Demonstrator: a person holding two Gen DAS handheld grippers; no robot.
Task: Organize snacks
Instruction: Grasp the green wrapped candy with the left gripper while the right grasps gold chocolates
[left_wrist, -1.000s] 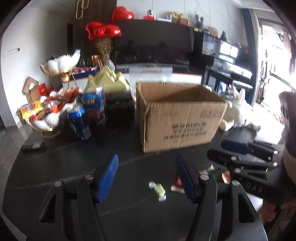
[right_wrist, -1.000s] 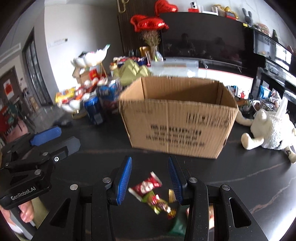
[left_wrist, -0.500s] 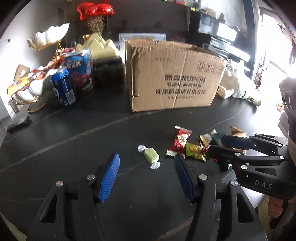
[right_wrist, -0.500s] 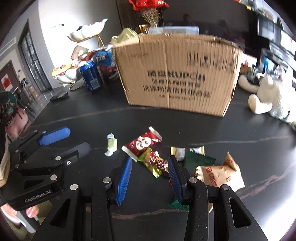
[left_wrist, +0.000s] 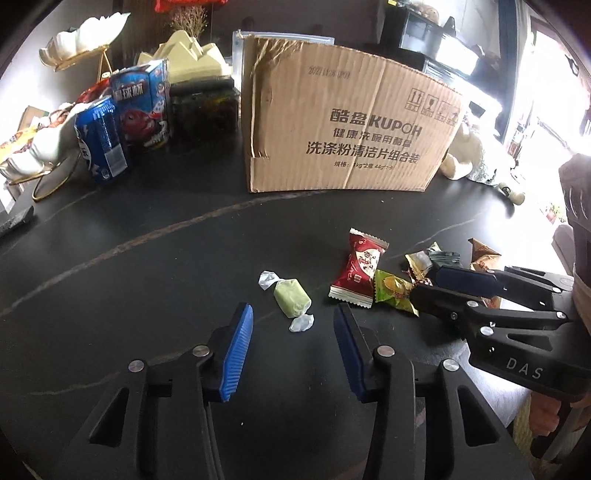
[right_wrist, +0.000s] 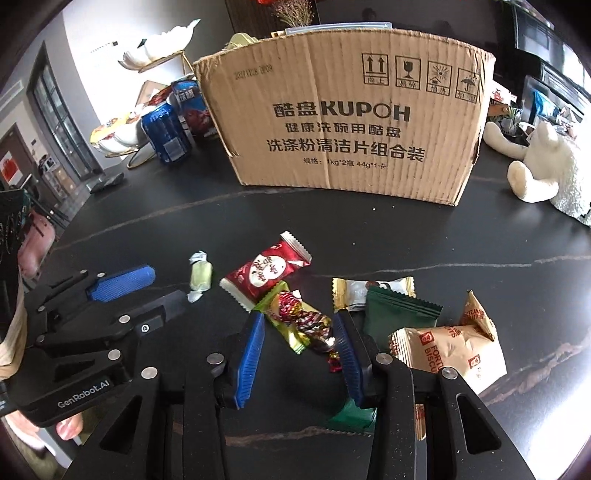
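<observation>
Several wrapped snacks lie loose on the black table in front of a brown cardboard box (left_wrist: 347, 125), also in the right wrist view (right_wrist: 343, 122). My left gripper (left_wrist: 291, 325) is open, just short of a pale green wrapped candy (left_wrist: 291, 302). My right gripper (right_wrist: 301, 332) is open, its jaws on either side of a brown-red foil candy (right_wrist: 308, 321) lying on a green-yellow packet (right_wrist: 279, 317). A red packet (right_wrist: 266, 271) lies beyond it. A dark green packet (right_wrist: 399, 314) and tan biscuit packets (right_wrist: 450, 350) lie to the right.
A blue can (left_wrist: 99, 140), a blue snack carton (left_wrist: 142, 105) and a white shell-shaped stand (left_wrist: 33, 147) with snacks stand left of the box. A white plush toy (right_wrist: 546, 170) lies at the right. The table edge curves near me.
Both grippers have tilted down and moved lower and closer to the loose snacks. The box now fills more of each view. Both stay open.
</observation>
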